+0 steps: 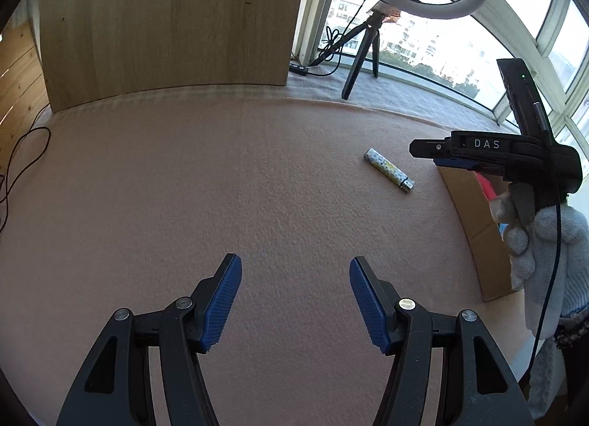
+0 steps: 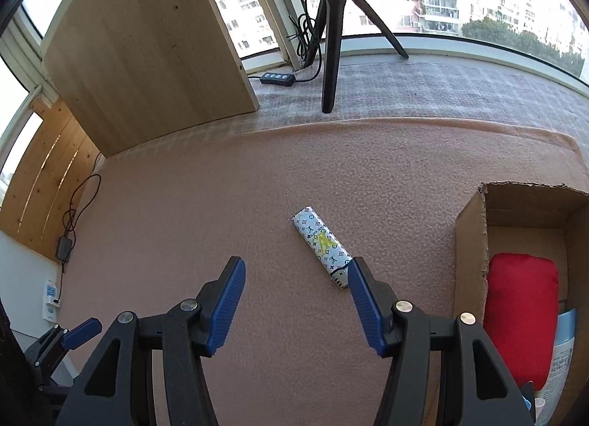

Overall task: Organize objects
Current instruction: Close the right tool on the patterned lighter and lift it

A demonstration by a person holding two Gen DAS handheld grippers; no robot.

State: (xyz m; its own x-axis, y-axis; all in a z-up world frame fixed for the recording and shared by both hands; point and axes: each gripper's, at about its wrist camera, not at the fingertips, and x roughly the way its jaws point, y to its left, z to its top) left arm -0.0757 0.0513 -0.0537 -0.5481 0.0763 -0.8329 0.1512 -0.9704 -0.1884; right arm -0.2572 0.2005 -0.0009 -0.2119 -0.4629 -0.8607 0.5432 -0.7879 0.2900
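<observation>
Hovering above the pink cloth (image 2: 184, 205) with jaws spread wide and empty, right gripper (image 2: 296, 271) just short of the patterned lighter (image 2: 322, 247), probably lined up to straddle it. Lying flat beside the cardboard box (image 2: 469, 242), already holding a red pouch (image 2: 519, 315). Left gripper (image 1: 295, 271) likewise spread, empty, parked well apart, presumably out of the way.

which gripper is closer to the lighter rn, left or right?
The right gripper: its open jaws sit just short of the patterned lighter, one pad beside its metal end. The left gripper is well back on the pink cloth.
</observation>
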